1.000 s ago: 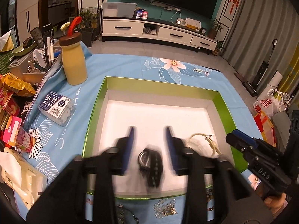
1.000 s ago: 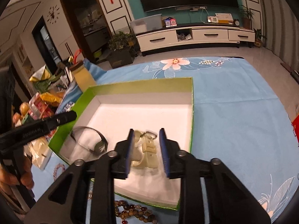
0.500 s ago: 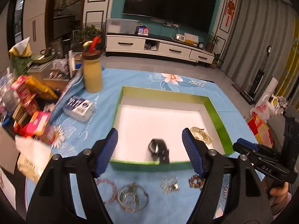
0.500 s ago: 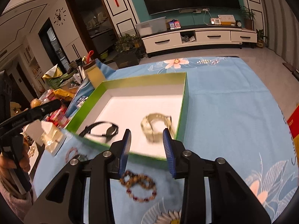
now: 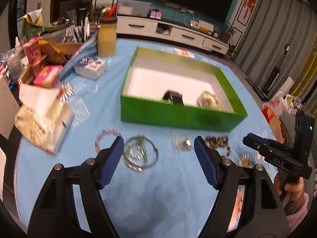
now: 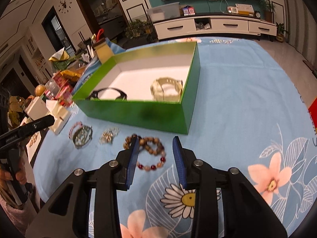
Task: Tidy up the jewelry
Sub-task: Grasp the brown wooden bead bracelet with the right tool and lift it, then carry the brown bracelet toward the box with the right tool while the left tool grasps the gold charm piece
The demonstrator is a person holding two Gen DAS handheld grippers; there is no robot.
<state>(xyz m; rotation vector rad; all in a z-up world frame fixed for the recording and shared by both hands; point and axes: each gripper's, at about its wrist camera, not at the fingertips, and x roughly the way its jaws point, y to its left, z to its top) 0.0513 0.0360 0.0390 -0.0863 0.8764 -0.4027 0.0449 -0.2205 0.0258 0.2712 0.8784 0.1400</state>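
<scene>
Two pieces lie in the green box (image 6: pixel 138 113): a black watch (image 6: pixel 108 94) at its left and a gold watch (image 6: pixel 167 88) at its right. Four remain on the blue cloth (image 6: pixel 237 99) before the box: pink bracelet (image 5: pixel 107 137), silver bangles (image 5: pixel 139 154), sparkly chain (image 5: pixel 182 143), brown bead bracelet (image 6: pixel 146 148). Left gripper (image 5: pixel 158 158) wide open, empty, bangles near its left finger. Right gripper (image 6: pixel 154 158) open, empty, beads between its fingertips.

You see: green box (image 6: pixel 138 115) ×1 | watches inside ×2 (image 6: pixel 108 94) (image 6: pixel 167 88) | jewelry pieces on the cloth ×4 (image 5: pixel 107 138) (image 5: pixel 140 154) (image 5: pixel 182 143) (image 6: pixel 149 150)
</scene>
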